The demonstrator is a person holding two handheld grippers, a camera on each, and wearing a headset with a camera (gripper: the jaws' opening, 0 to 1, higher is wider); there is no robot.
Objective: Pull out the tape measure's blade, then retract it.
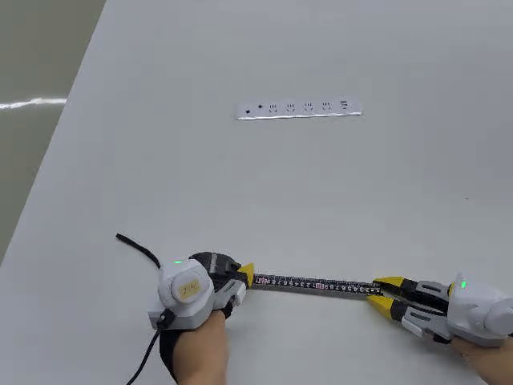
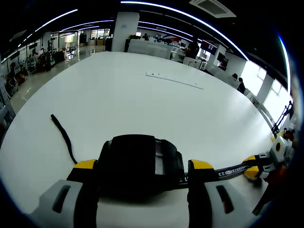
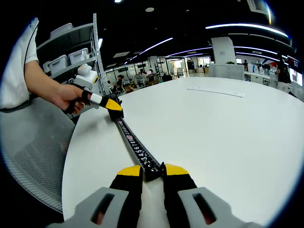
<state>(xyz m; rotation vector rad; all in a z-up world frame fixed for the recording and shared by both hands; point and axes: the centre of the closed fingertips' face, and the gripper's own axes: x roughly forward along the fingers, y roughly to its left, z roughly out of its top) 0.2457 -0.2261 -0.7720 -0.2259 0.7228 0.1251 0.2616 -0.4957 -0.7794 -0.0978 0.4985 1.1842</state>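
A black tape measure case (image 2: 138, 164) sits clamped between the yellow-tipped jaws of my left gripper (image 2: 140, 166), low on the white table (image 1: 264, 192). In the head view that left gripper (image 1: 234, 282) is at the bottom left. The dark blade (image 1: 314, 285) with white numbers runs from the case rightward to my right gripper (image 1: 385, 292). The right gripper (image 3: 153, 171) is shut on the blade's end (image 3: 151, 172), and the blade (image 3: 133, 142) stretches away to the left gripper (image 3: 111, 105). A black wrist strap (image 1: 136, 248) trails from the case.
A silver power strip (image 1: 298, 108) lies flat at the table's far middle. The table's left edge (image 1: 48, 168) drops to a grey floor. A person's arm and white sleeve (image 3: 23, 71) show beside a mesh chair (image 3: 33, 147) in the right gripper view.
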